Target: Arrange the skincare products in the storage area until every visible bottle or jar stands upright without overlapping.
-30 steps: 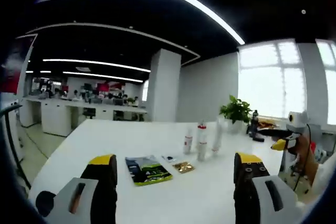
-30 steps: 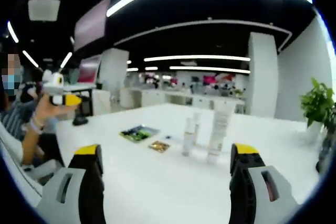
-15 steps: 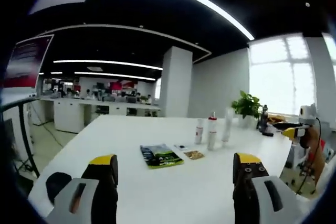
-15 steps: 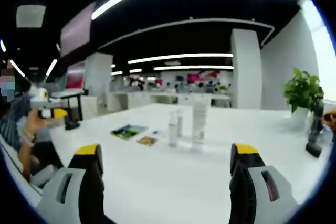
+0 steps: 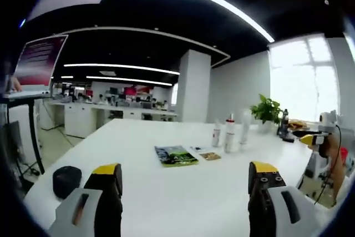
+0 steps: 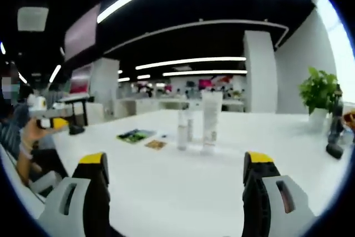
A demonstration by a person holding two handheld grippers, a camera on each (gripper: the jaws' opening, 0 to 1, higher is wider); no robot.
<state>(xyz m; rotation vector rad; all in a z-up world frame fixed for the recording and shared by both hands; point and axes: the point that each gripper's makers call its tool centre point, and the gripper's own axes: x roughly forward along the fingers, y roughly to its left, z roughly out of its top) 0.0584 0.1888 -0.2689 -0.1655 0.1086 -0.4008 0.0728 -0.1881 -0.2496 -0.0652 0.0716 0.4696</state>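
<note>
- Standing upright near the middle of the white table (image 5: 166,192), the skincare products form one tight cluster, which serves as the landmark for everything else.
- In the left gripper view the cluster reads as a small white bottle (image 5: 216,135), a white bottle with a red cap (image 5: 229,134) just beside it, and a tall pale tube (image 5: 244,127) behind them; none of them is lying down.
- In the right gripper view the tall white tube (image 6: 210,122) stands at the right of the cluster, with a clear bottle (image 6: 182,130) just left of it and another slim bottle (image 6: 190,126) close behind.
- A green printed packet (image 5: 176,155) lies flat on the table beside the cluster, and a small gold sachet (image 5: 209,156) lies between that packet and the bottles.
- A dark rounded object (image 5: 67,177) sits well apart from the cluster, near the table's edge.
- A potted green plant (image 6: 318,94) stands well beyond the cluster, toward the window side.
- The left gripper (image 5: 185,178) hovers above the bare table short of the cluster, jaws spread wide with nothing between them.
- The right gripper (image 6: 175,171) likewise faces the cluster from well short of it, jaws apart and gripping nothing.
- A person's hand (image 6: 34,127) holding the other gripper shows far to the left of the cluster in the right gripper view.
</note>
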